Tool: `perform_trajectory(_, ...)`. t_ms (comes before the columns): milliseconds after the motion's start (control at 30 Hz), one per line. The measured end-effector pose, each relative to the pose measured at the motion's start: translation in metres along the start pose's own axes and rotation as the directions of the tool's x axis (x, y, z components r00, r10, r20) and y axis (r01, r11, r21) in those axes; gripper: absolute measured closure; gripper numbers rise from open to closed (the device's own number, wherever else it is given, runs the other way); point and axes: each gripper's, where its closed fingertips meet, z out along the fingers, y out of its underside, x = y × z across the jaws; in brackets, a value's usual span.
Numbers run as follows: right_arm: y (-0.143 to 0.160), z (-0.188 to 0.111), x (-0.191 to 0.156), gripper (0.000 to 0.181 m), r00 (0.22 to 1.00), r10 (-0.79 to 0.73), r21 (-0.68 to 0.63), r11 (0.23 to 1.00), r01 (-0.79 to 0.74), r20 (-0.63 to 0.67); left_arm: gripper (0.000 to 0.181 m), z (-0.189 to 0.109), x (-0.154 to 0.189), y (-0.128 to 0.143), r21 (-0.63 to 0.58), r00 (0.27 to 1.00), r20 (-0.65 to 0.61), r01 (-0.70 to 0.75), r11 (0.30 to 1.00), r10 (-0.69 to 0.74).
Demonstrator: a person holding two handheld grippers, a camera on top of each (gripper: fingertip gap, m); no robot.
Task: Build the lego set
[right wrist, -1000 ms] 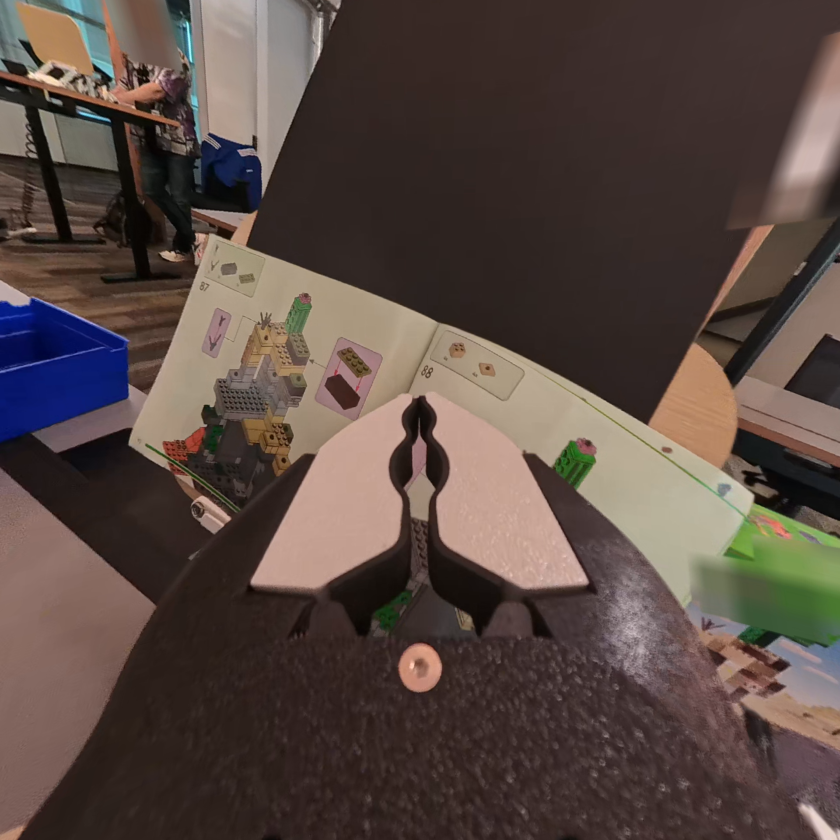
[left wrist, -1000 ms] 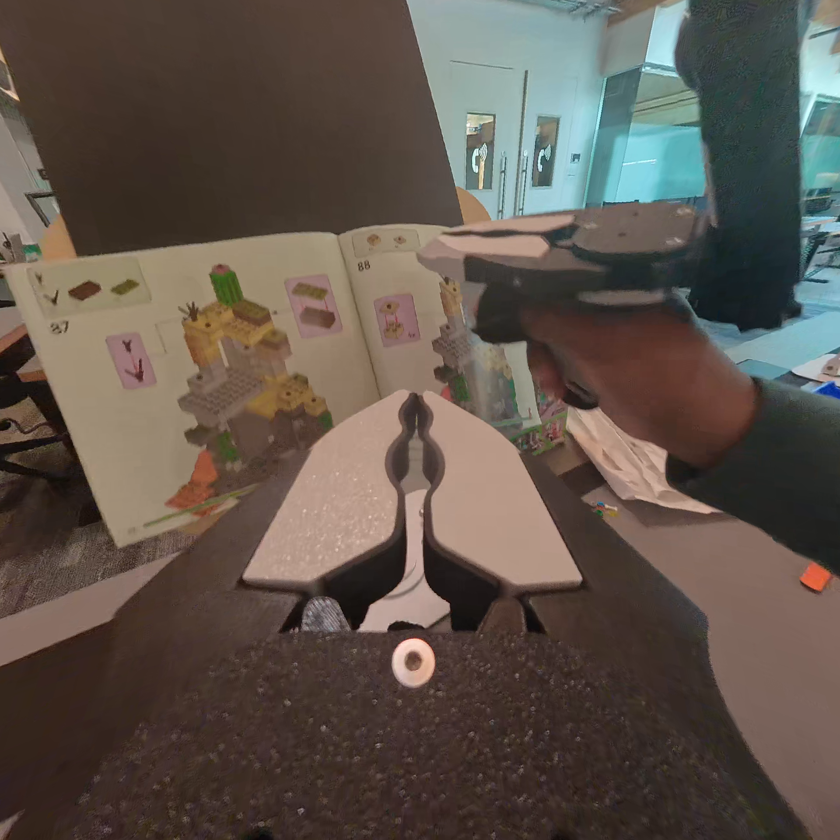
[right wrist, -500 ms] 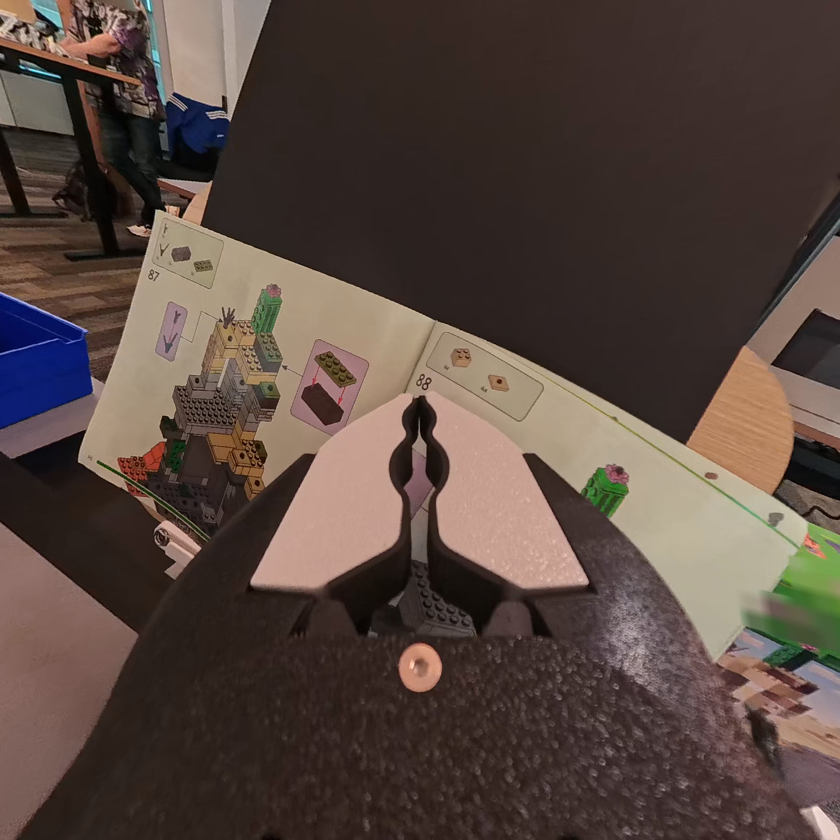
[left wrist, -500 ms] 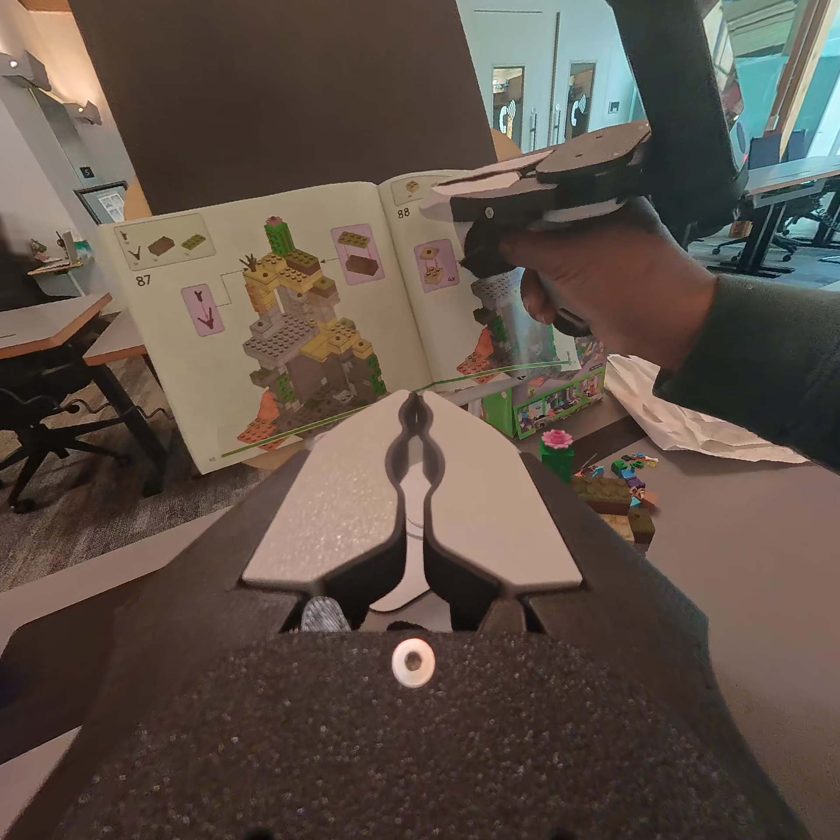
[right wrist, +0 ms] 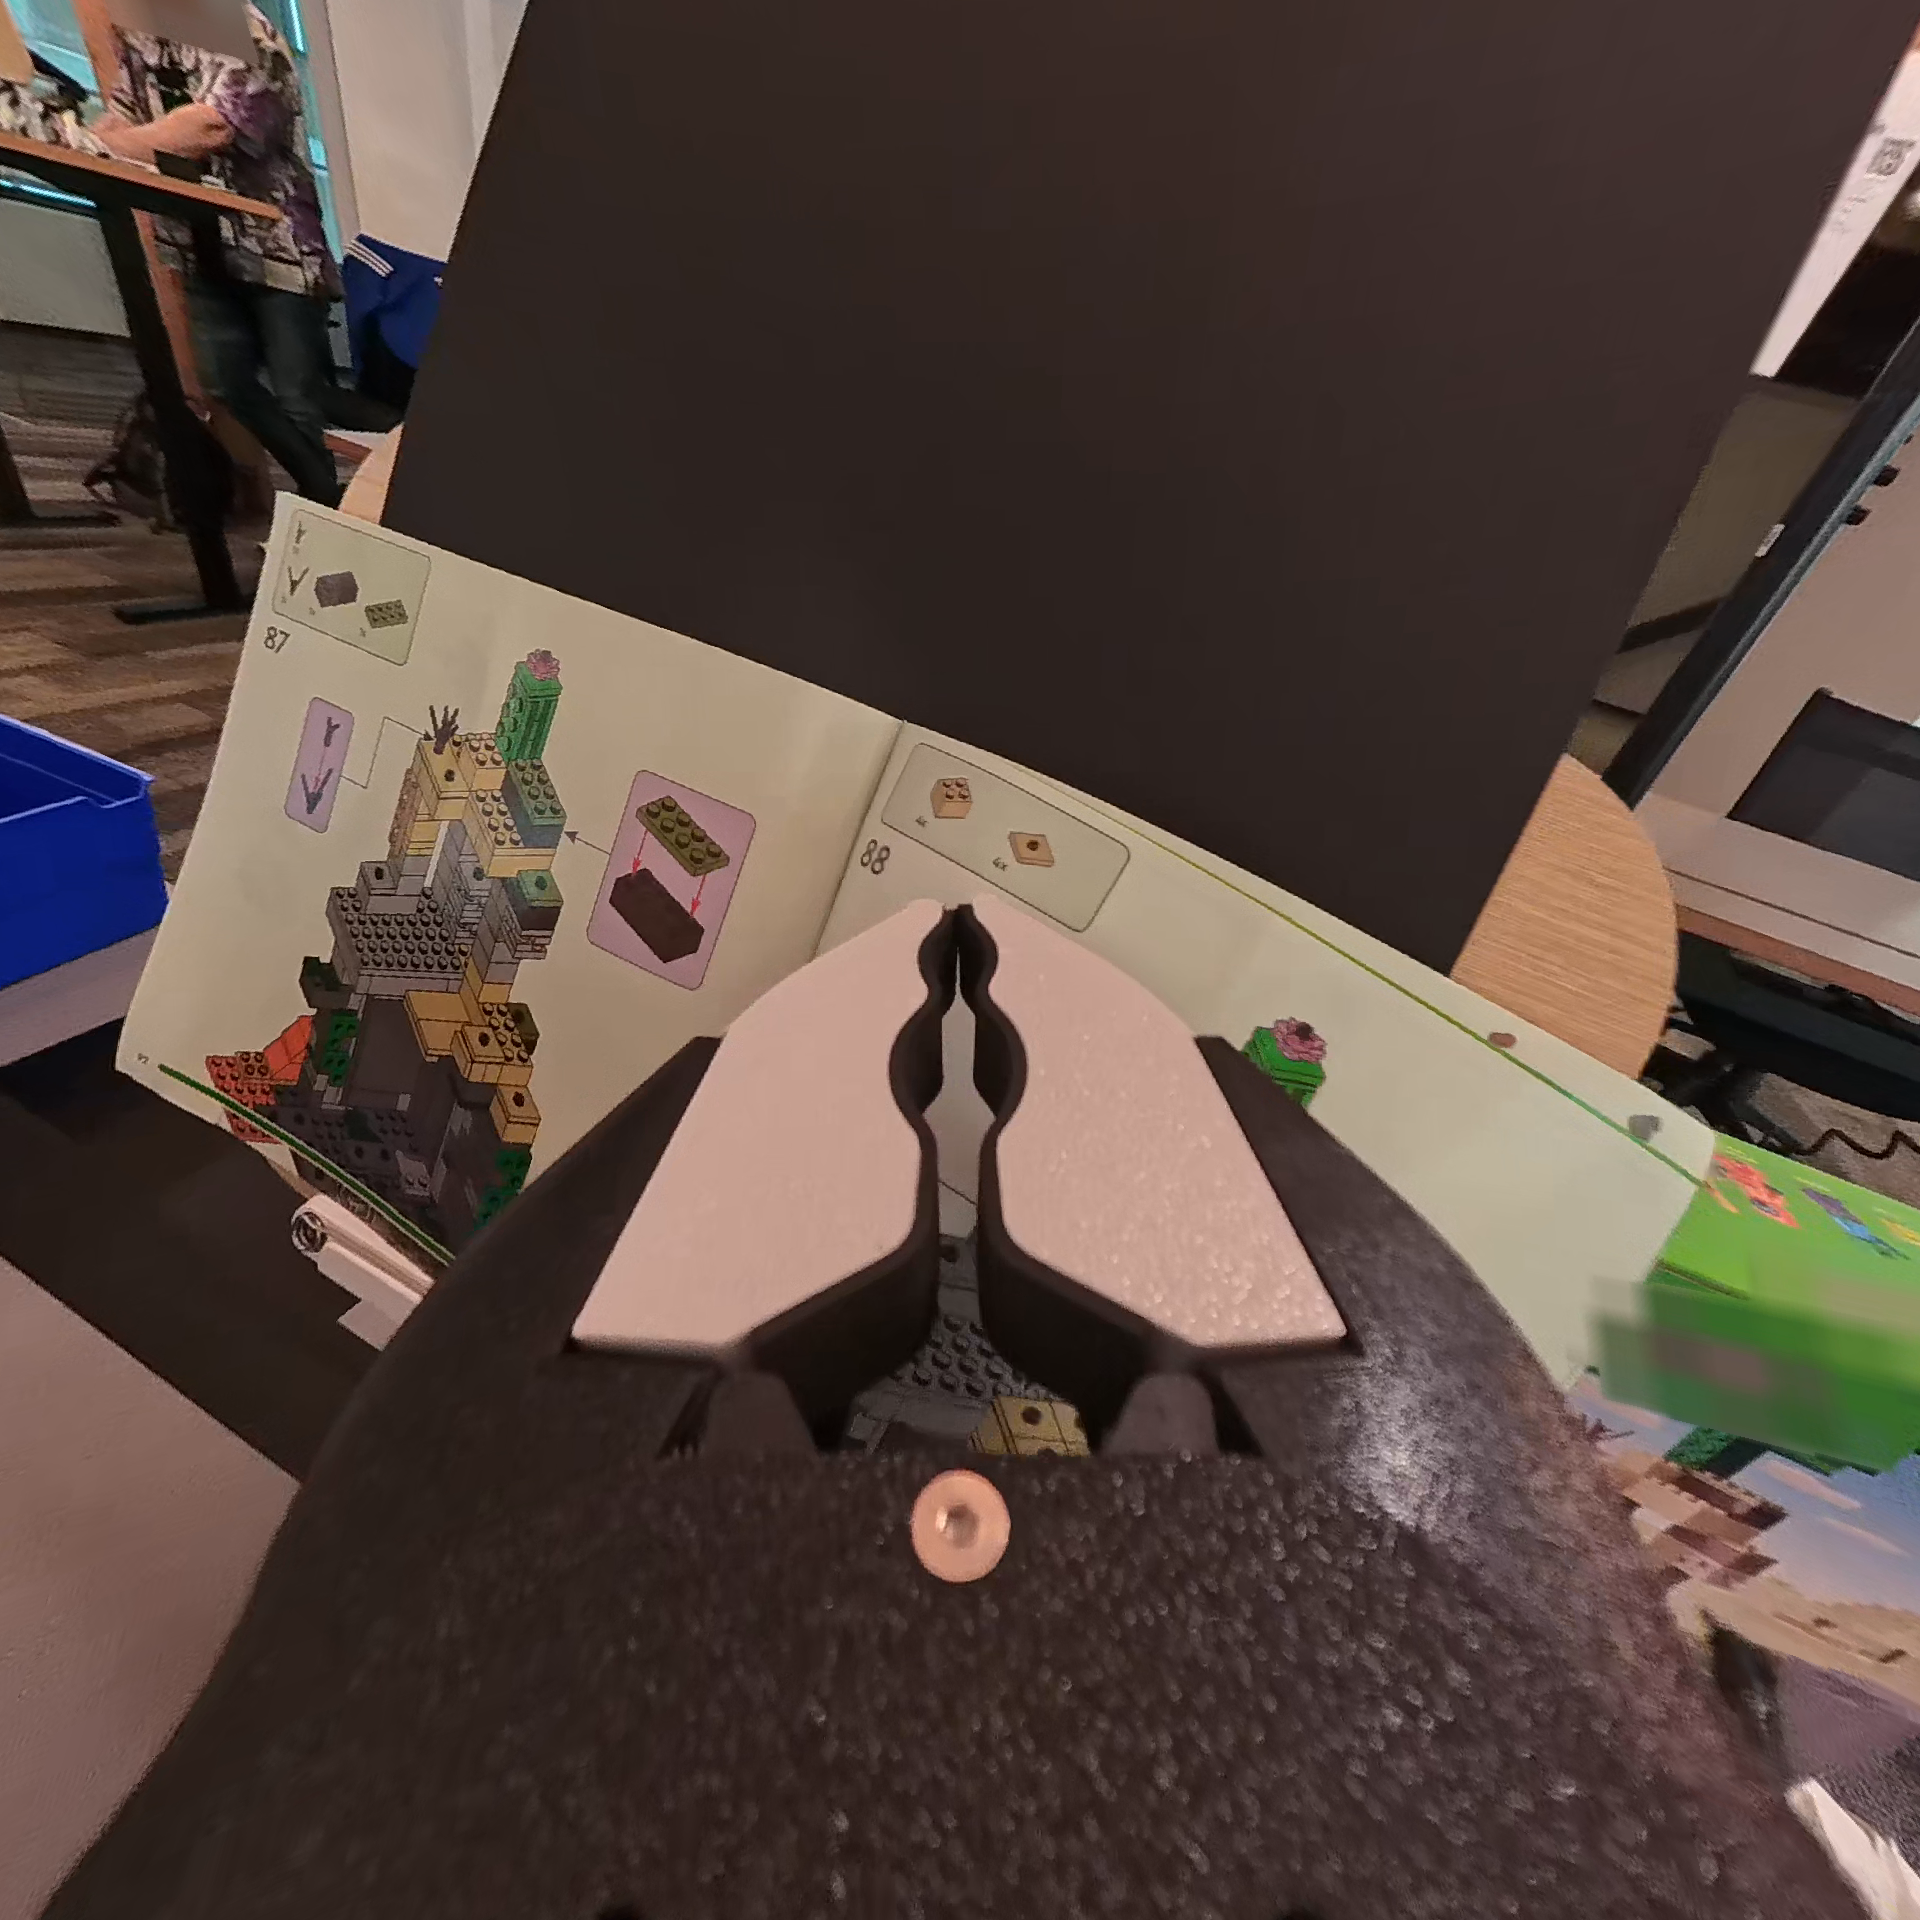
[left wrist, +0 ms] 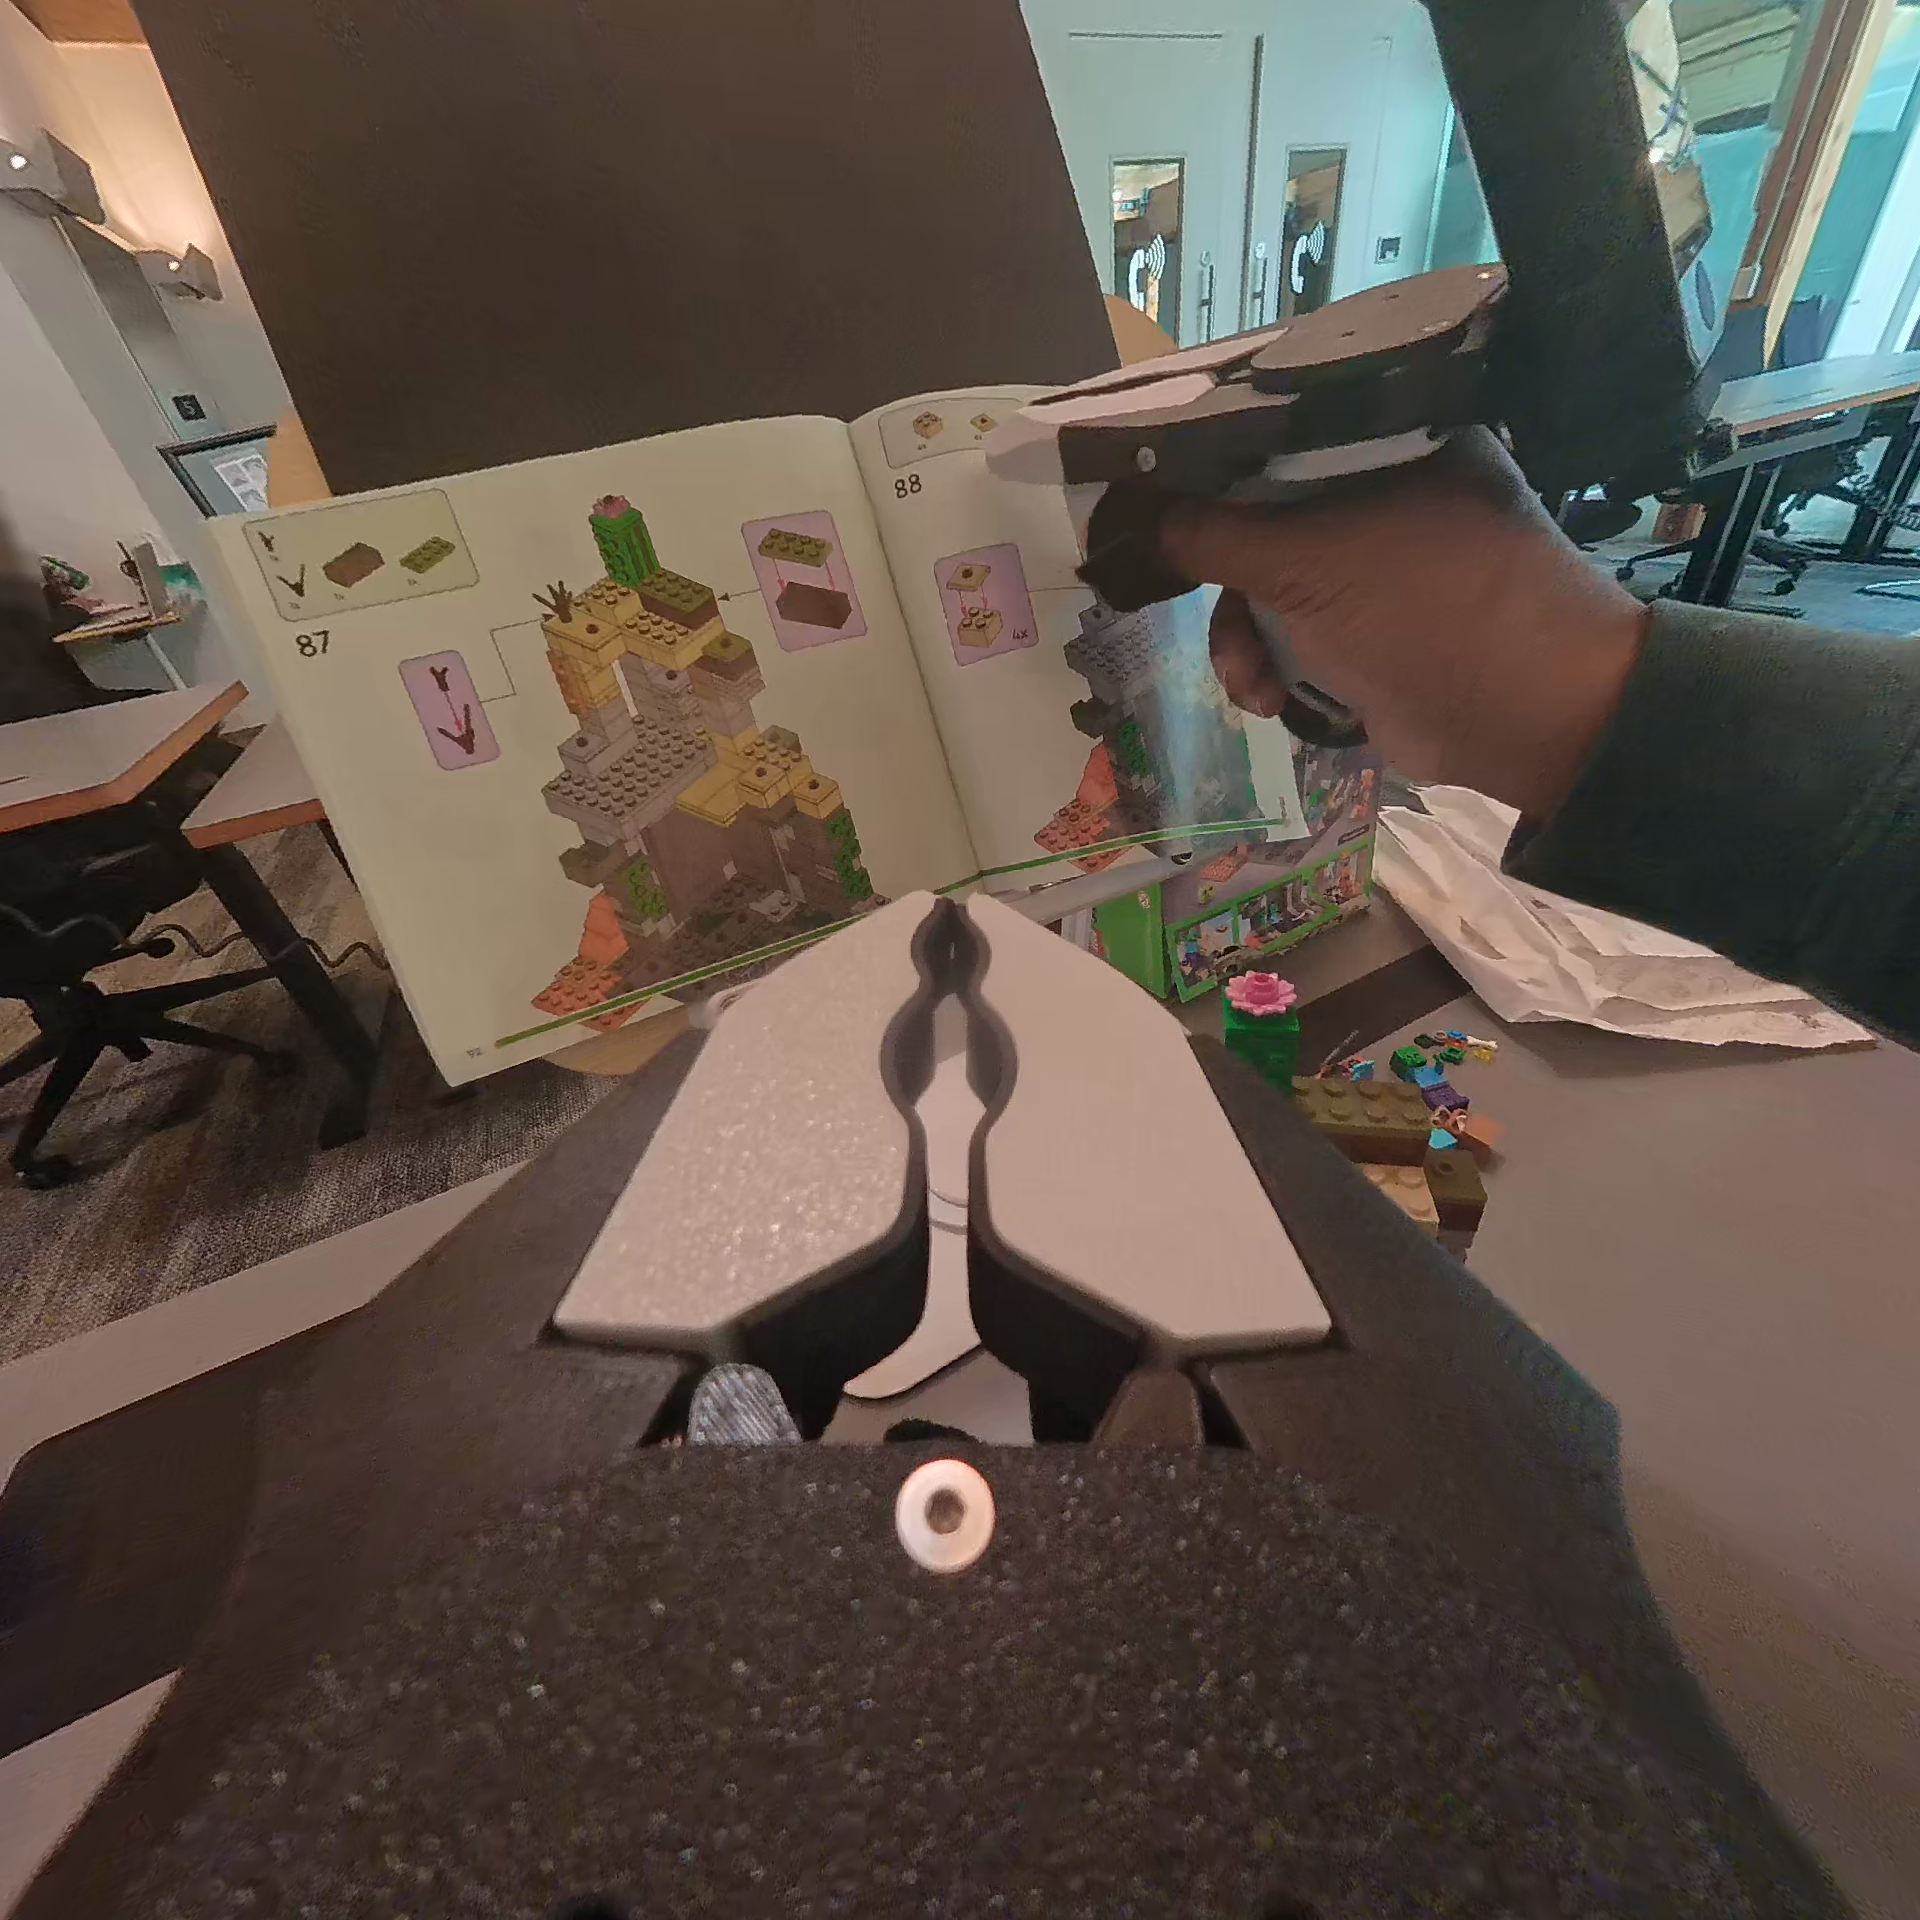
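1. The left gripper (left wrist: 951,920) has its fingers pressed together on nothing, raised over the grey counter (left wrist: 1704,1351).
2. The right gripper (right wrist: 958,920) is likewise pinched together and empty, pointing at the open instruction booklet (right wrist: 727,748).
3. The booklet stands propped against a dark board (left wrist: 623,229).
4. Loose lego bricks (left wrist: 1382,1117) and a green cactus piece (left wrist: 1259,1023) lie on the counter, near the lego box (left wrist: 1247,914).

**Open office behind a dark board**

A tall dark board (left wrist: 623,229) is seen filling the far centre. To the left, wood-edged desks (left wrist: 114,748), a black chair (left wrist: 73,935) and patterned carpet (left wrist: 208,1226) are seen. Glass partitions (left wrist: 1849,208) and doors (left wrist: 1148,239) are lit far right. A person (right wrist: 223,208) is seen standing at a desk far left.
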Motion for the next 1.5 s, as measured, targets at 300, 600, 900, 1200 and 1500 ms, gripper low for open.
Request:
perform_trajectory(300, -0.006, -0.072, -0.01, 0.177, 0.995, 0.002, 0.116, 0.993, -0.014, 0.1, 0.181, -0.025, 0.006, -0.007, 0.003, 0.999, -0.034, -0.007, 1.0, 0.007)
perform_trajectory(600, 0.066, -0.183, -0.052, 0.166, 0.962, 0.003, 0.078, 0.997, -0.025, 0.273, 0.178, -0.123, -0.028, -0.012, -0.072, 0.998, 0.032, -0.06, 0.996, 0.062)
perform_trajectory(900, 0.151, -0.258, -0.08, 0.167, 0.924, 0.114, -0.064, 0.993, -0.097, 0.366, 0.164, -0.274, -0.15, 0.056, -0.503, 0.965, 0.165, -0.096, 0.859, 0.205)
perform_trajectory(1200, 0.185, -0.281, -0.094, 0.17, 0.904, 0.139, -0.117, 0.988, -0.1, 0.403, 0.158, -0.361, -0.216, 0.208, -0.948, 1.0, 0.001, -0.006, 0.317, 0.022)
perform_trajectory(1500, 0.198, -0.287, -0.102, 0.17, 0.902, 0.069, -0.152, 0.988, -0.003, 0.427, 0.144, -0.364, -0.224, 0.28, -0.979, 0.981, 0.188, 0.191, 0.075, -0.048)
